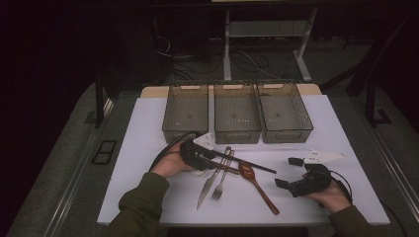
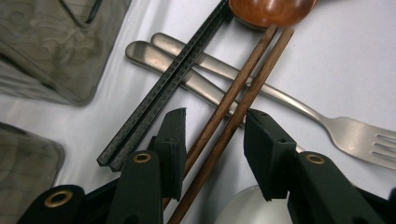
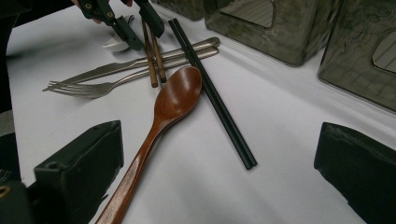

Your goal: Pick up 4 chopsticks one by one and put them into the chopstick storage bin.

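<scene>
Left gripper [image 2: 212, 140] view: brown chopsticks [image 2: 233, 98] between jaws, gaps both sides, not clamped; high view hides this. Sticks lie across fork [image 2: 327, 126] handle, long axis pointing at wooden spoon [image 3: 175, 98] bowl. Right gripper [image 3: 219, 163] jaws wide apart.

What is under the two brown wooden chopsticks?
The brown wooden chopsticks lie across two silver metal handles, the fork's and another's; their crossing is covered. A white object lies beneath their near ends.
</scene>
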Tool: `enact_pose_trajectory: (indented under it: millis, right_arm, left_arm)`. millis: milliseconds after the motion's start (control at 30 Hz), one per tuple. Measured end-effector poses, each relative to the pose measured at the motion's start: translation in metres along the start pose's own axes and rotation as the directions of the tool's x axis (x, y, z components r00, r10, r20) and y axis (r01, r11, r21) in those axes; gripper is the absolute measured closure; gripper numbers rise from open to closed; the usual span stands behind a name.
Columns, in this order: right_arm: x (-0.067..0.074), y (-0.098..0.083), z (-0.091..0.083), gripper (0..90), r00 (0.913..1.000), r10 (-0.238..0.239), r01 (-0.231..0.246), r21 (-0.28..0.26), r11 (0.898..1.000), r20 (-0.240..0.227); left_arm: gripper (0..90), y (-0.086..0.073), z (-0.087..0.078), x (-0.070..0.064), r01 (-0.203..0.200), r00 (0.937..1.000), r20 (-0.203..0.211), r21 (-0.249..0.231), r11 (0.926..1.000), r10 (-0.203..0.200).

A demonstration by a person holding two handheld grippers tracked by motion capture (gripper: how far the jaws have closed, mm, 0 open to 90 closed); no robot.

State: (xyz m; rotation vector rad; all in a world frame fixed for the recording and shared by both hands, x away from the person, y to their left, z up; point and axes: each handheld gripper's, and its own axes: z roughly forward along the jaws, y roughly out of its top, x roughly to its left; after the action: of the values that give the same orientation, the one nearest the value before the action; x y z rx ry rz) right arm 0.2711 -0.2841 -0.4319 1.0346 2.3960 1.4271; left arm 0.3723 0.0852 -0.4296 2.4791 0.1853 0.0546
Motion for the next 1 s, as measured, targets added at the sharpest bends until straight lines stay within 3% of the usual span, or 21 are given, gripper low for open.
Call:
enact_pose_trajectory:
  millis: [333, 600, 1000]
  right_arm:
    - [0.0, -0.0006, -0.0018, 1.0, 1.0, 0.002, -0.002, 0.001, 1.0, -0.002]
    - [-0.0001, -0.0007, -0.002, 1.0, 1.0, 0.002, -0.002, 0.0, 1.0, -0.001]
    - [0.0002, -0.0009, -0.0019, 1.0, 1.0, 0.0, 0.0, 0.002, 1.0, -0.003]
  left_arm:
    - [57.9, 0.0039, 0.0032, 0.0031, -0.05, 0.9986, 0.018, 0.065, 0.9967, 0.049]
    - [58.4, 0.0039, 0.0064, 0.0049, -0.064, 0.9976, 0.03, 0.088, 0.9941, 0.061]
    - [61.7, 0.0033, 0.0075, 0.0087, -0.085, 0.9947, 0.063, 0.072, 0.9938, 0.081]
